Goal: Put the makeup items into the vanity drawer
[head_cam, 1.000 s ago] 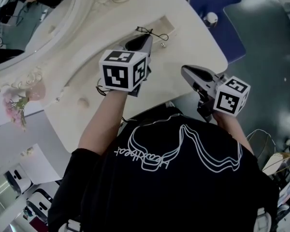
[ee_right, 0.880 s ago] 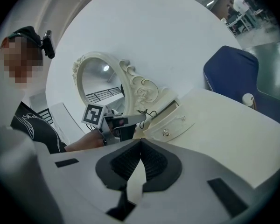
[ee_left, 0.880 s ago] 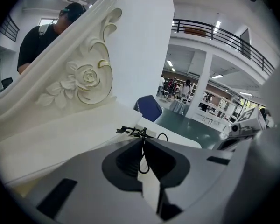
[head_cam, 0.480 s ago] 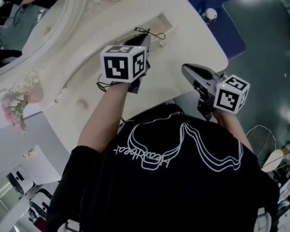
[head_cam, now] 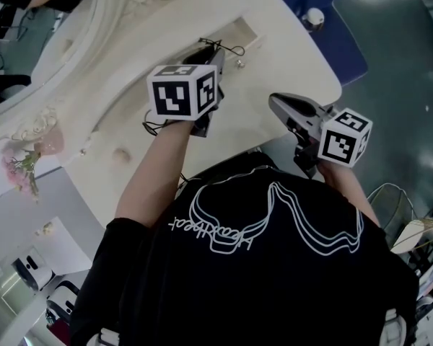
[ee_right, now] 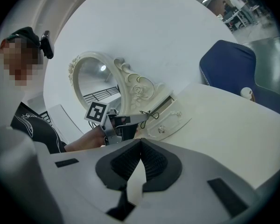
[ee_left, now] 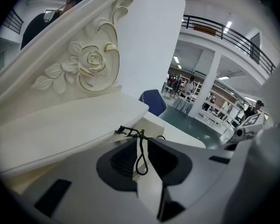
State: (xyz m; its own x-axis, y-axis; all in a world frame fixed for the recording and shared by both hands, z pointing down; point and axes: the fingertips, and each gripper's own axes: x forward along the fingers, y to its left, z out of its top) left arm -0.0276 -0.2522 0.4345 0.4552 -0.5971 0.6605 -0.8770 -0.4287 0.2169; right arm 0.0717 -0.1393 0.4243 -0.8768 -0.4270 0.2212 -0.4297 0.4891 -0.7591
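The left tongs (ee_left: 140, 136) have just been opening to a narrow gap. The black wire curler (ee_left: 130, 132) is between the pads, which seem not to press it, just over the open drawer (head_cam: 249, 29). Let go here, it could catch the rim and slip onto the worktop (head_cam: 296, 63). The right tongs (ee_right: 140, 141) are closed together, empty. Only the right gripper view shows the drawer front; only the left gripper view shows the hanging loop.

The mirror (head_cam: 22, 45) is cut off by the head view's top-left edge; the open drawer (head_cam: 249, 36) shows only its rim, inside hidden; thin black wire item (ee_left: 140, 154) too slight to identify; distant people (ee_left: 191, 85) tiny.
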